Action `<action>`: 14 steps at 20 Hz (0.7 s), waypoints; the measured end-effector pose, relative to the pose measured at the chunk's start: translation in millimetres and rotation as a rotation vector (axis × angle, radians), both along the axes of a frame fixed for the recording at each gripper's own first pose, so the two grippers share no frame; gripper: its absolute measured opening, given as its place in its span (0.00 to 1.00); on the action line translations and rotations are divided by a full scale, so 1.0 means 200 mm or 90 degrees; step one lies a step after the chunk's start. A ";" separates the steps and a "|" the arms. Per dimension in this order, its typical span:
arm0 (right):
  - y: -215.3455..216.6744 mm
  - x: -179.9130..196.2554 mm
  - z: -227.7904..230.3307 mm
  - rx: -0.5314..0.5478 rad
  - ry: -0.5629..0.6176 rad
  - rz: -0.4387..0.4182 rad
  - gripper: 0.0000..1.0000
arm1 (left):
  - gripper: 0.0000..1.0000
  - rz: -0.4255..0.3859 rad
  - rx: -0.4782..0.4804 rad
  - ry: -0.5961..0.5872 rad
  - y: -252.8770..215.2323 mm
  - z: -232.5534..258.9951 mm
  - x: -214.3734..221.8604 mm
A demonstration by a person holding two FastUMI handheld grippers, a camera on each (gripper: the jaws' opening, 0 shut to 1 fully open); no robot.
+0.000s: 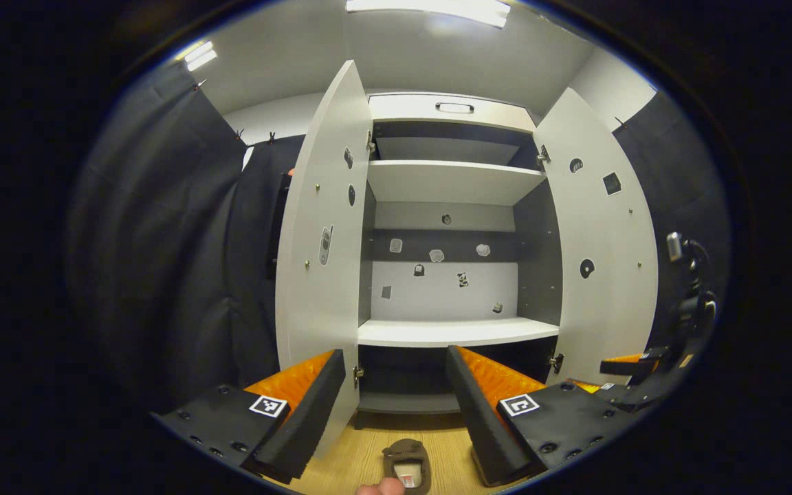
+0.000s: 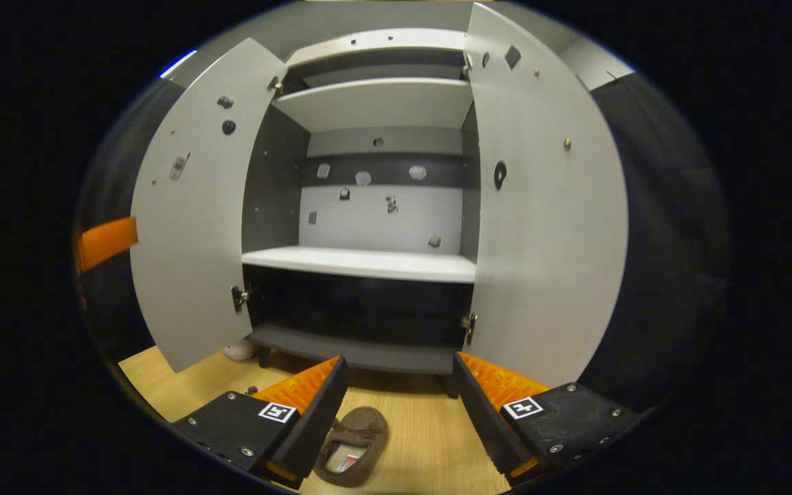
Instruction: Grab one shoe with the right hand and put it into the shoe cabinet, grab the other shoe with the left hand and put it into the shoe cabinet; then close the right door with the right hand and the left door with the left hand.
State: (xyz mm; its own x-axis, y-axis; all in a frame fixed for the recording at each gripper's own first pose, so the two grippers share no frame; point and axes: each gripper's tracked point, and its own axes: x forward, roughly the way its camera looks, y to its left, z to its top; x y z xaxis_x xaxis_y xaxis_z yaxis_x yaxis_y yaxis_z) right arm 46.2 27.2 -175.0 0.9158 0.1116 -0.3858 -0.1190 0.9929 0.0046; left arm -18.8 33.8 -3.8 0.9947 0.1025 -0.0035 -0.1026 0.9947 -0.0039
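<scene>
Wood floor (image 2: 430,440) runs up to the shoe cabinet (image 1: 451,333), dark booth cloth on both sides; left door (image 1: 317,240) and right door (image 1: 599,240) both swung wide open; shelves inside look bare, only small stickers on the back panel, no shoe stowed yet.

Left claw (image 1: 396,405): fingers spread apart, holding nothing; a brown shoe (image 1: 408,466) lies on the floor near, between its fingers and low in the left gripper view; something pale at the bottom edge touches it, too cropped to identify.

Right claw (image 2: 399,405): also spread, empty; a brown shoe (image 2: 353,445) sits just beside its left finger, near the cabinet base; cannot tell if it's the same shoe as in the left gripper view, so the second shoe's place is uncertain.

Risks, my read: shoe is soft and low, fingers could scrape the floor or pinch only the collar and drop it in transit; open doors flank the approach, a wide swing could clip an edge; the two claws work close together, collision possible.
</scene>
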 end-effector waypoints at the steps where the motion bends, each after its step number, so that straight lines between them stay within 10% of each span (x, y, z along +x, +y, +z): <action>1: 0.02 -0.03 -0.15 0.011 0.051 0.011 0.93 | 0.96 0.008 -0.001 0.001 0.02 -0.01 -0.01; 8: 0.06 -0.18 -0.83 -0.083 0.239 0.061 0.93 | 0.99 0.054 0.002 0.013 0.15 -0.03 -0.08; 14: 0.07 0.04 -1.10 -0.123 0.259 0.058 0.79 | 0.96 0.083 -0.006 0.029 0.23 -0.07 -0.13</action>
